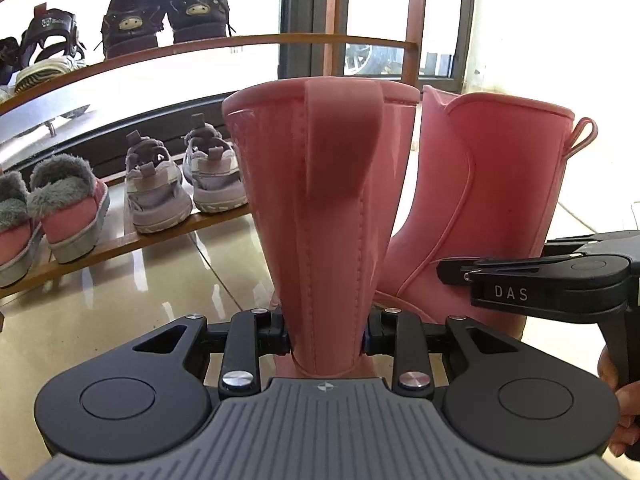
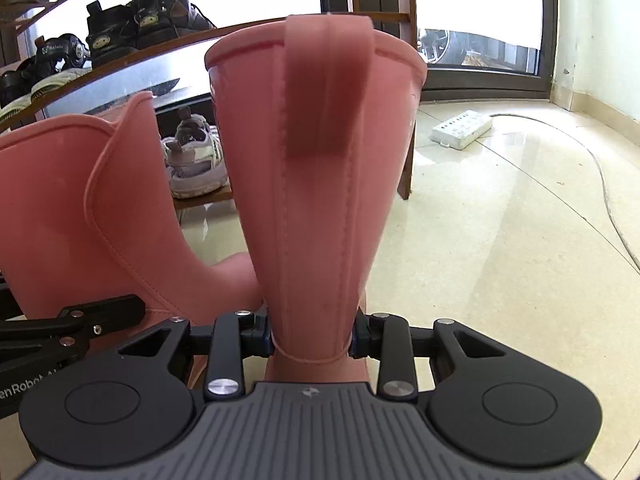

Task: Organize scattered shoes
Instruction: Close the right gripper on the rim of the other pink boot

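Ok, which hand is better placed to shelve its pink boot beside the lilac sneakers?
Probably left. The left fingers clamp the left boot, which stands nearest the lilac sneakers on the bottom shelf; the right fingers hold the right boot further out, by the rack's end post.

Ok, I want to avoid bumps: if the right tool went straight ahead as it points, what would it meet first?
The right tool is already shut on a pink boot. Straight ahead, the carried boot would likely meet the shoe rack first, though depth is unclear.
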The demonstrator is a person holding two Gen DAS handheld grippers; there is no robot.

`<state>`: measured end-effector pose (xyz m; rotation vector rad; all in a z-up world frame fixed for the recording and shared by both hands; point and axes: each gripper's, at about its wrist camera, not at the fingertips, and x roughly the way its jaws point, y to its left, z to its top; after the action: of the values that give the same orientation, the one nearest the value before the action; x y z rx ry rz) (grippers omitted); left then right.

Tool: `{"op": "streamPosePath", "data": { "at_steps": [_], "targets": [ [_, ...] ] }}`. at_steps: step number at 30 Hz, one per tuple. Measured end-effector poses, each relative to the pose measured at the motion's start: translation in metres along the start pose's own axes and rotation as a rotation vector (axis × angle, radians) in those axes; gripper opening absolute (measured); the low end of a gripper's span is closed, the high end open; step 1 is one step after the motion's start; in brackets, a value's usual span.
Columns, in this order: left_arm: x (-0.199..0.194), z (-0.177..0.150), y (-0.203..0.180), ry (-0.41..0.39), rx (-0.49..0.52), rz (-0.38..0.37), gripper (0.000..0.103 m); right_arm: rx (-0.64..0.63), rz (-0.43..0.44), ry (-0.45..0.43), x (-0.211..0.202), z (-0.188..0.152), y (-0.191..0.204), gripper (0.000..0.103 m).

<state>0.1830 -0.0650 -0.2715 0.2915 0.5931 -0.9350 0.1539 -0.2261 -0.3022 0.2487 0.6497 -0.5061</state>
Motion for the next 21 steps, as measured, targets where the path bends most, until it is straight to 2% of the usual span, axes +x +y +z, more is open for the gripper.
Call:
{"op": "streamPosePath", "data": {
  "at_steps": [4, 8, 13, 15, 17, 19, 21],
  "targets": [
    [0.0, -0.002, -0.001, 0.028, 0.0, 0.001, 0.037, -0.024, -0.012, 0.039, -0.005, -0.012, -0.018, 0.043],
    [0.0, -0.006, -0.003, 0.072, -0.004, 0.005, 0.04, -0.025, -0.018, 0.096, -0.024, -0.039, -0.038, 0.046],
    [-0.004, -0.016, -0.006, 0.109, 0.005, 0.011, 0.044, -0.047, -0.028, 0.115, -0.026, -0.045, -0.034, 0.053],
    [-0.007, -0.017, -0.006, 0.111, 0.007, 0.011, 0.047, -0.049, -0.029, 0.122, -0.027, -0.043, -0.034, 0.06],
    [-0.012, -0.015, -0.005, 0.117, 0.012, 0.004, 0.048, -0.067, -0.037, 0.133, -0.028, -0.039, -0.03, 0.074],
    [-0.017, -0.012, -0.004, 0.124, 0.017, -0.003, 0.049, -0.083, -0.038, 0.142, -0.019, -0.024, -0.014, 0.08],
    [-0.023, -0.008, -0.003, 0.131, 0.025, -0.011, 0.05, -0.106, -0.041, 0.155, -0.025, -0.02, -0.012, 0.082]
  ]
}}
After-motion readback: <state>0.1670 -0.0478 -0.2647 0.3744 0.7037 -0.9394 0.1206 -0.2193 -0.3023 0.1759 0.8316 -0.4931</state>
